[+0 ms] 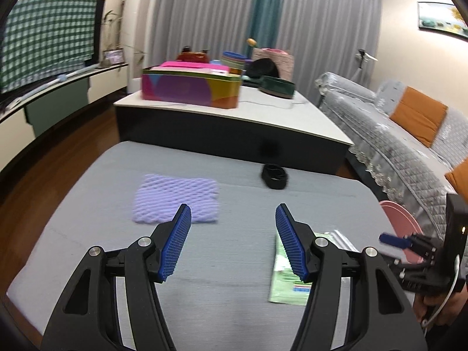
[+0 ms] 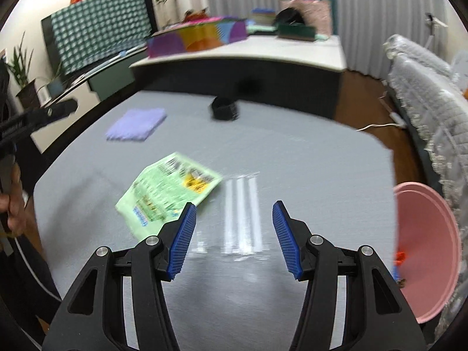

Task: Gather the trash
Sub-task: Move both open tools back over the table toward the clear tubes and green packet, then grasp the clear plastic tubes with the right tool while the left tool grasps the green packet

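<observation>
The right claw (image 2: 234, 222) hangs released over clear straws (image 2: 241, 213), green wrapper (image 2: 166, 193) just left.

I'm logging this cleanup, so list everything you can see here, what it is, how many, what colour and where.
foam net sleeve: one, lilac, far left of grey table
snack wrapper: one, green, table middle
clear plastic packet: one, transparent, right of wrapper
black band: one, table's far edge
bin: one, pink, beside table's right edge
colourful box: one, on far white table
left gripper: open, empty
right gripper: open, empty
</observation>
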Demonstrator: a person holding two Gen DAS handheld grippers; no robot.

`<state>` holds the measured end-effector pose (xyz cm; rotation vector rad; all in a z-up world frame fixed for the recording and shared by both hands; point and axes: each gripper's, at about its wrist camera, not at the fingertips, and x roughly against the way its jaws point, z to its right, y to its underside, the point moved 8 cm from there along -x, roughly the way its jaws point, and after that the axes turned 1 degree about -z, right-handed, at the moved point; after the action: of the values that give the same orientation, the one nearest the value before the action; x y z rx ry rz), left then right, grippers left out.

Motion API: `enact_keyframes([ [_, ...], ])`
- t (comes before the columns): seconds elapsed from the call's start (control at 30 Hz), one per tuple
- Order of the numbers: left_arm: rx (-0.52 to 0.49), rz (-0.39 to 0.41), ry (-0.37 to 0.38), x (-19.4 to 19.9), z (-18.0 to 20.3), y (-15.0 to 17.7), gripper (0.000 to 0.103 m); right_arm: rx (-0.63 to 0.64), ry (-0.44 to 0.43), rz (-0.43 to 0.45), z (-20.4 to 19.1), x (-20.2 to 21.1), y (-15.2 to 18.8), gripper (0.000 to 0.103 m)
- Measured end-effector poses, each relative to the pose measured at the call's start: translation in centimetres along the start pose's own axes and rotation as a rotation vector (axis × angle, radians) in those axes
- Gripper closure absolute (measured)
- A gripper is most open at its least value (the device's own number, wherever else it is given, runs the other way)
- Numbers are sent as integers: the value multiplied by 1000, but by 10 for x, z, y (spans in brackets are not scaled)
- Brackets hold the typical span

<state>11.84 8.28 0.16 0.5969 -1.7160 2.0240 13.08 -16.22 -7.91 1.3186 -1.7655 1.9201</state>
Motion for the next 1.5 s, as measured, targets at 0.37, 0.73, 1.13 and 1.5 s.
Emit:
enact_keyframes([
  [0.37, 56, -43, -46, -23, -27, 8, 44, 42, -28, -130, -14, -39, 13, 82],
  [0.73, -52, -172, 118, -68, 43, 42, 44, -17, 45, -107, 21, -42, 1, 102],
  [1.13, -21, -373, 232, -107, 82, 82, 44, -72, 58, -96, 48, -33, 7, 102],
  [1.5, -55, -328, 278, -98, 99, 73, 83, -73, 64, -47, 48, -17, -1, 102],
])
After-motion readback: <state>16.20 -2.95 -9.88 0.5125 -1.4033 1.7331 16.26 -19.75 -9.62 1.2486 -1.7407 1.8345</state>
